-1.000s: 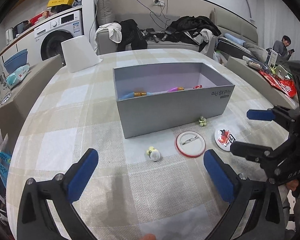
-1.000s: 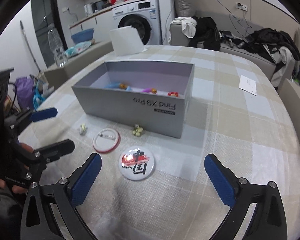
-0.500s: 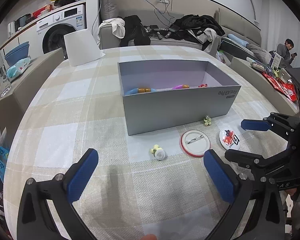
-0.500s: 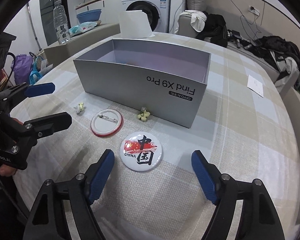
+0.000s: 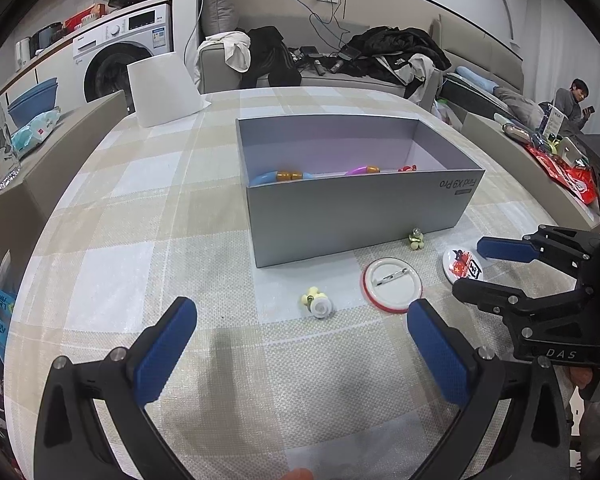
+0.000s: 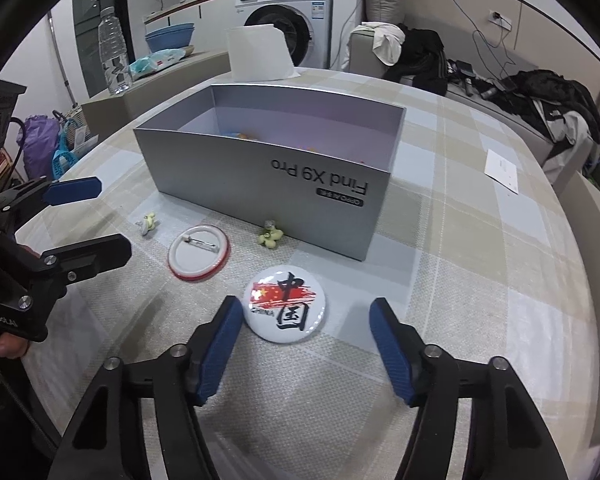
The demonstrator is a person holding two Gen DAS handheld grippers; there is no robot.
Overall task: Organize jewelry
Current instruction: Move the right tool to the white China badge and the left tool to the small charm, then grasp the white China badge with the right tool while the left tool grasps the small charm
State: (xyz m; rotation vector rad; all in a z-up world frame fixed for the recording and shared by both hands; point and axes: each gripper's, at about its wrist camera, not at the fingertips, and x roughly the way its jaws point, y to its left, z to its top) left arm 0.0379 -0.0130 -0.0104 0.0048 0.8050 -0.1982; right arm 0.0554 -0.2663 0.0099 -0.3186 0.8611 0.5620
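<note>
We are holding the right gripper [image 6: 306,346] open and empty around the round white flag-printed pin badge [image 6: 286,305], lying flat on the checked tablecloth [image 6: 480,280] before the grey cardboard box [image 6: 260,168]. We are advising a low, edge-on grip. The left gripper [image 5: 300,350] is hovering wide open, empty.

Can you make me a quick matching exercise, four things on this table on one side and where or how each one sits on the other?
Things:
1. flag badge
2. red-rimmed badge
3. grey box
4. white paper

Places or states:
A. lying back up, pin showing
B. alone on the cloth, off to the box's right in the right wrist view
C. face up, just ahead of the open right gripper
D. open-topped, small colourful pieces inside

Pairs: 1-C, 2-A, 3-D, 4-B
</note>
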